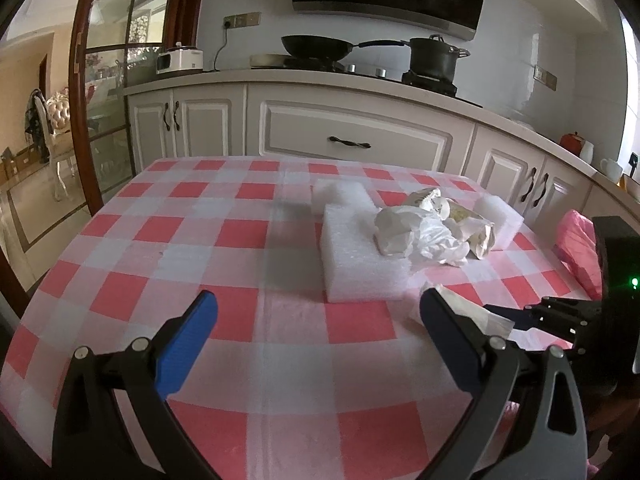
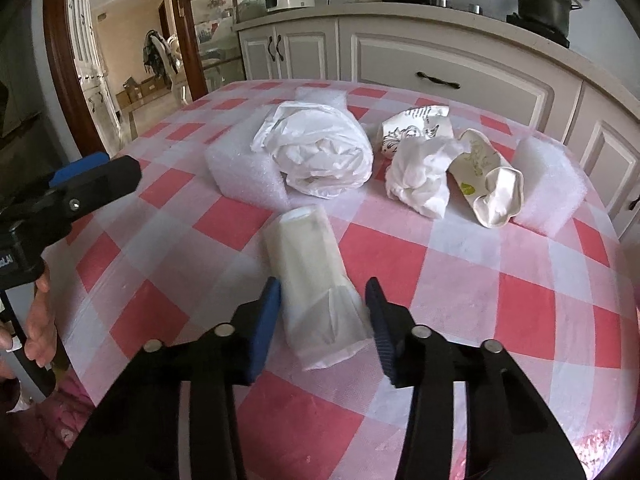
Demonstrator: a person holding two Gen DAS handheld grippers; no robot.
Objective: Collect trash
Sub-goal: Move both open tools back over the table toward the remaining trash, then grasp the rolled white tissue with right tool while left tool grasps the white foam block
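Here the right gripper (image 2: 323, 312) pinches a flattened paper cup (image 2: 316, 280); left gripper (image 1: 318, 328) gapes empty.

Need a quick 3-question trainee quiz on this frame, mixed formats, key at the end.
1. Multiple choice: what lies between the fingers of the right gripper?
A. a glass bottle
B. a white wrapped packet
C. a banana peel
2. True or false: the left gripper is shut on a piece of trash.
3. Short answer: how many white foam blocks lie on the checked tablecloth?

Key: 1 B. 2 False: its jaws stand wide apart over bare cloth. 3 Three.
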